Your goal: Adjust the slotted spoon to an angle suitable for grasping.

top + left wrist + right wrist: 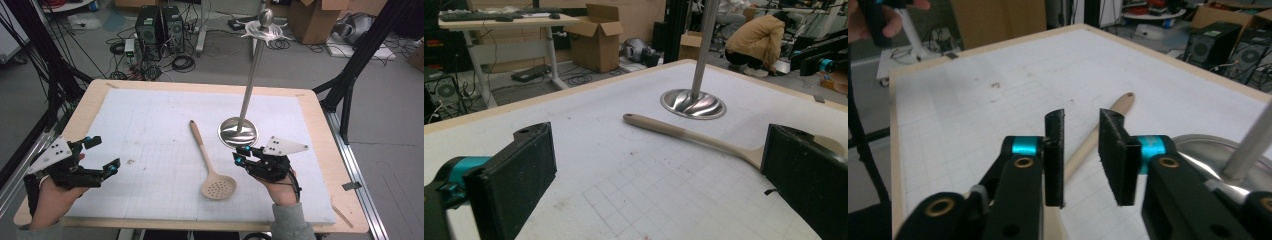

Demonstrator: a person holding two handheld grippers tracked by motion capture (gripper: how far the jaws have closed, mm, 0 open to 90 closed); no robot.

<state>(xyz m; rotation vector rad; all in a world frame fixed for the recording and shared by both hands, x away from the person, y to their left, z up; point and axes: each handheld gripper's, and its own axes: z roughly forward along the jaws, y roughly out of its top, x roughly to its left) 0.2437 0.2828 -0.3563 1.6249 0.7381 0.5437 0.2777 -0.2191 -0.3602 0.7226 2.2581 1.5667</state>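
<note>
A beige slotted spoon [200, 145] lies flat on the white gridded mat [150, 110], handle toward the far side, perforated bowl toward me. Right of it stands a metal hook stand [252, 75] on a round shiny base [238, 132]. My left gripper [103, 155] is held at the mat's left edge, jaws wide apart and empty; along its jaws I see the spoon [684, 134] and the base [693, 104]. My right gripper [237, 154] hovers just in front of the base, right of the spoon. Its jaws [1081, 117] stand partly apart and empty, with the spoon handle [1118, 103] on the mat beyond them.
The mat lies on a wooden table [320, 130] with a bare rim all round. The stand's pole rises tall, its hooks [265, 30] at the top. Computer towers [160, 25], cables and cardboard boxes sit on the floor beyond the far edge.
</note>
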